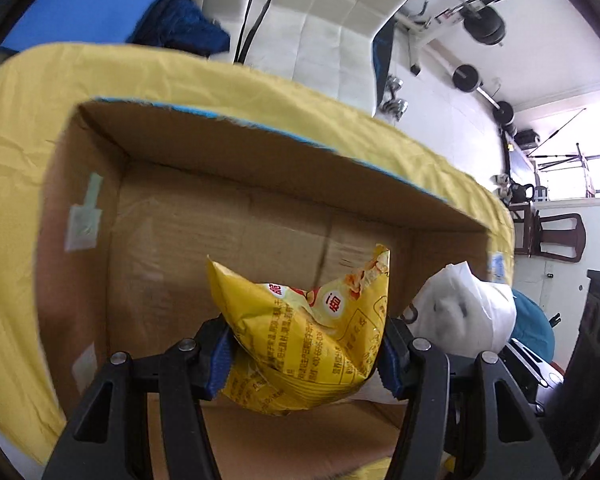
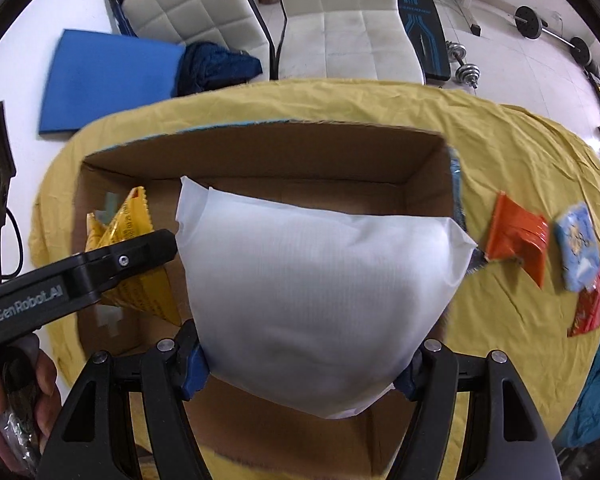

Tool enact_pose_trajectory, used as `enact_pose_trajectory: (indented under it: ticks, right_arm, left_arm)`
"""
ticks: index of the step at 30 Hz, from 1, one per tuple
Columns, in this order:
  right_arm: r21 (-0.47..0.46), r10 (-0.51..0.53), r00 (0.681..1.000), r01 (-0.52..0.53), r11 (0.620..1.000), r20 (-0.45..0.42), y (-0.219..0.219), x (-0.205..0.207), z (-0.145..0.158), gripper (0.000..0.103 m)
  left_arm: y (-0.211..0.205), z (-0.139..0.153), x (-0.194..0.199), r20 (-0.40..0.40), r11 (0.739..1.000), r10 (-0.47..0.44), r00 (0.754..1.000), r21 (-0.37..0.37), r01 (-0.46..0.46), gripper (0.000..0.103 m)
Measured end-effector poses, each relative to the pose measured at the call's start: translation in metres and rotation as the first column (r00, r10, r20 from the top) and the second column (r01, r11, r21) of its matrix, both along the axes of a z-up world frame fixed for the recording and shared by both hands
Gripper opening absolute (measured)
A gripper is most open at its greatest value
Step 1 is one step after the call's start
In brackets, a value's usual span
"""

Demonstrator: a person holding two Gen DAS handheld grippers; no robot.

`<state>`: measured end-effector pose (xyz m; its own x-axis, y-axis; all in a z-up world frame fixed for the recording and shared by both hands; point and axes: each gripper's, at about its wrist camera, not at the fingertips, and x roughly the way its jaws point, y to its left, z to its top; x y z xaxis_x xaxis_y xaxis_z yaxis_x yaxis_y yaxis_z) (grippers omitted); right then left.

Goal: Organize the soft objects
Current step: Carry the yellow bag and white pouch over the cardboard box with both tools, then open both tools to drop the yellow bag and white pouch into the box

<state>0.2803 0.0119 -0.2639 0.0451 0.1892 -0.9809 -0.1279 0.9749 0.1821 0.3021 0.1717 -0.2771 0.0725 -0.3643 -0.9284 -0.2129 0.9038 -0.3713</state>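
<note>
Left claw point(image 1: 304, 356) grips a yellow snack bag point(image 1: 308, 336) over the open cardboard box point(image 1: 220, 220). Right claw point(image 2: 304, 364) grips a white pouch point(image 2: 312, 280) above the same box. Orange packet point(image 2: 518, 236), blue packet point(image 2: 578, 252) and red packet point(image 2: 590, 308) lie on the yellow-covered surface point(image 2: 500, 140) beside the box.

Both wrist views look steeply down, close above one shared cardboard box point(image 1: 260, 208).

Snack bag point(image 1: 304, 332) left of pillow pack point(image 2: 316, 292), both over box point(image 2: 260, 160)
</note>
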Motion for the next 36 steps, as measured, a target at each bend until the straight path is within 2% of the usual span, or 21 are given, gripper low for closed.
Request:
enact_pose_trajectory:
  ticks: [6,11,16,20,24,26,29,31,34,36]
  right_arm:
    - [-0.041,0.007,0.998,-0.01,0.999,-0.055,0.008,0.028,-0.052,0.073]
    - [-0.066,0.025,0.997,-0.03,0.997,-0.076,0.014,0.039,-0.074,0.074]
    - [-0.13,0.062,0.995,-0.072,0.989,-0.079,0.026,0.045,-0.089,0.075]
    - [-0.119,0.059,0.993,-0.071,0.99,-0.105,0.024,0.044,-0.101,0.076]
    - [-0.112,0.051,0.992,-0.064,0.992,-0.118,0.022,0.045,-0.105,0.078]
    - [-0.124,0.052,0.991,-0.067,0.99,-0.12,0.022,0.044,-0.102,0.079]
    - [-0.144,0.056,0.993,-0.07,0.987,-0.101,0.023,0.042,-0.093,0.082]
    - [-0.132,0.044,0.995,-0.057,0.99,-0.095,0.02,0.042,-0.086,0.086]
    - [-0.126,0.035,0.996,-0.046,0.991,-0.087,0.015,0.041,-0.077,0.086]
    - [-0.136,0.036,0.997,-0.045,0.99,-0.071,0.013,0.038,-0.069,0.096]
  left_arm:
    - [-0.011,-0.042,0.026,-0.064,0.998,-0.056,0.996,-0.031,0.054,0.058]
    - [-0.026,-0.067,0.038,-0.102,0.993,-0.114,0.988,-0.022,0.112,0.058]
    - [-0.039,-0.072,0.043,-0.096,0.985,-0.166,0.981,0.033,0.17,0.061]
    - [-0.046,-0.069,0.046,-0.099,0.982,-0.179,0.979,0.039,0.183,0.062]
    - [-0.051,-0.065,0.048,-0.11,0.982,-0.174,0.979,0.058,0.181,0.064]
    - [-0.053,-0.061,0.049,-0.108,0.978,-0.177,0.978,0.095,0.187,0.067]
    - [-0.049,-0.06,0.045,-0.098,0.972,-0.185,0.978,0.131,0.197,0.067]
    - [-0.049,-0.057,0.042,-0.094,0.971,-0.184,0.978,0.138,0.196,0.069]
    - [-0.043,-0.052,0.036,-0.09,0.972,-0.173,0.981,0.144,0.185,0.073]
    - [-0.041,-0.047,0.031,-0.082,0.973,-0.161,0.984,0.152,0.172,0.073]
